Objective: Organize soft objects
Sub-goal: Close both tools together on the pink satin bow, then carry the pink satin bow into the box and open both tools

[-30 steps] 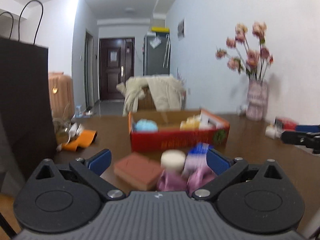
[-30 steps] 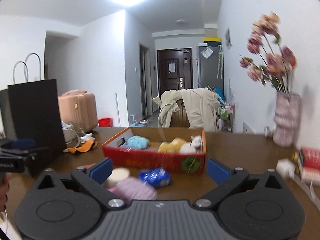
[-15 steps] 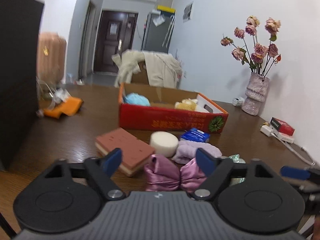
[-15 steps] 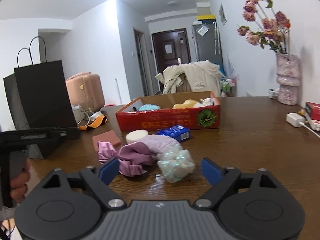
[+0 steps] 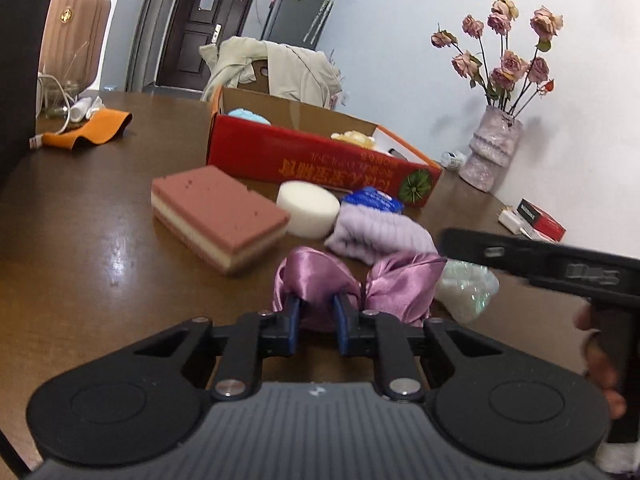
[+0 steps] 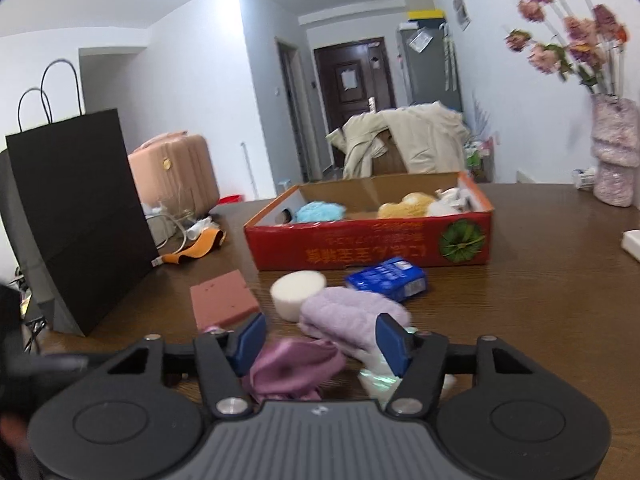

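Observation:
A purple satin bow (image 5: 400, 280) lies at the front of a pile on the brown table. My left gripper (image 5: 317, 320) is closing, its blue pads pinching the bow's left loop. Behind it lie a lilac fluffy cloth (image 5: 380, 236), a white round sponge (image 5: 308, 208), a pink-brown sponge block (image 5: 216, 208) and a blue pack (image 5: 374, 198). My right gripper (image 6: 322, 342) is closing too, its pads still apart around the lilac cloth (image 6: 348, 312), the satin (image 6: 292, 368) and a pale shiny bundle (image 6: 380, 376). The red box (image 6: 372, 248) beyond holds several soft toys.
A black paper bag (image 6: 80, 216) stands at the left. A vase of flowers (image 5: 490, 148) is at the back right, with a small red box (image 5: 540, 220) and a charger near the wall. An orange strap (image 5: 88, 132) and cables lie at the far left.
Both grippers have sunk toward the pile. The left jaws went from wide open to pinching the satin bow. The right jaws have narrowed around the lilac cloth.

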A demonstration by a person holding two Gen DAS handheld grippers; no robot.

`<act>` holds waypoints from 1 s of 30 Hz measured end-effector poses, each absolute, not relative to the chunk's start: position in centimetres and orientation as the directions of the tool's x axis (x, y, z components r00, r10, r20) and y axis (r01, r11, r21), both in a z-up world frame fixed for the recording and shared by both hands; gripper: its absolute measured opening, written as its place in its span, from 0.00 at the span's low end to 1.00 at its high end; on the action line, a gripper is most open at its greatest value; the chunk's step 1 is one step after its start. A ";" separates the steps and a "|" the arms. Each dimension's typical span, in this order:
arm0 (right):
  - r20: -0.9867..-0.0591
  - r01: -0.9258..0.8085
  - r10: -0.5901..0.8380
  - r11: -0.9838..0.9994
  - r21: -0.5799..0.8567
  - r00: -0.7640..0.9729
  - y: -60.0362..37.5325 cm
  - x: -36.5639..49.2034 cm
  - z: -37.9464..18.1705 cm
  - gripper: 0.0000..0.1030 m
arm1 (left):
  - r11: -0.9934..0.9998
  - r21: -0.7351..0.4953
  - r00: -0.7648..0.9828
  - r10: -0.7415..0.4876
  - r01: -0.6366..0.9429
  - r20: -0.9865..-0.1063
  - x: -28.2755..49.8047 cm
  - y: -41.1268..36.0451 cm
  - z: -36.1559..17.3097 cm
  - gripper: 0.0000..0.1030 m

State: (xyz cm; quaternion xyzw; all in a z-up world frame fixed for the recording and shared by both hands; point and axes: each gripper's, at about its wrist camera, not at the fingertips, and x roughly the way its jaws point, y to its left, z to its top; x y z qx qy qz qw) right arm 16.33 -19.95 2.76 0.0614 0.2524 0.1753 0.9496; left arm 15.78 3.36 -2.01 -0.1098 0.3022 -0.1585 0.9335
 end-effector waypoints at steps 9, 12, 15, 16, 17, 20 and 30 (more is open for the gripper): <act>-0.571 -0.291 0.364 0.931 0.218 0.736 -17.5 18.5 -1.0 0.40 | 0.898 -0.335 0.770 -0.422 0.284 -0.479 16.0 4.8 -0.5 0.51; -0.574 -0.295 0.374 0.927 0.231 0.729 -17.8 18.2 -1.2 0.40 | 0.900 -0.341 0.732 -0.422 0.269 -0.536 17.6 4.5 -1.0 0.51; -0.581 -0.305 0.406 0.914 0.269 0.705 -18.0 18.2 -1.6 0.33 | 0.887 -0.365 0.683 -0.453 0.283 -0.573 18.3 4.2 -2.0 0.30; -0.579 -0.314 0.422 0.906 0.283 0.698 -18.2 18.1 -1.7 0.21 | 0.883 -0.372 0.681 -0.461 0.286 -0.569 18.3 4.2 -2.1 0.25; -0.575 -0.326 0.443 0.896 0.301 0.688 -18.3 18.1 -1.7 0.14 | 0.880 -0.374 0.680 -0.466 0.292 -0.566 18.3 4.1 -2.0 0.21; -0.573 -0.343 0.446 0.895 0.284 0.688 -17.9 18.0 -1.7 0.07 | 0.867 -0.399 0.688 -0.484 0.297 -0.541 19.0 4.5 -0.8 0.18; -0.371 -0.455 0.479 0.877 0.156 0.795 -19.9 27.3 9.3 0.06 | 0.843 -0.365 0.780 -0.518 0.395 -0.351 33.8 3.1 10.2 0.18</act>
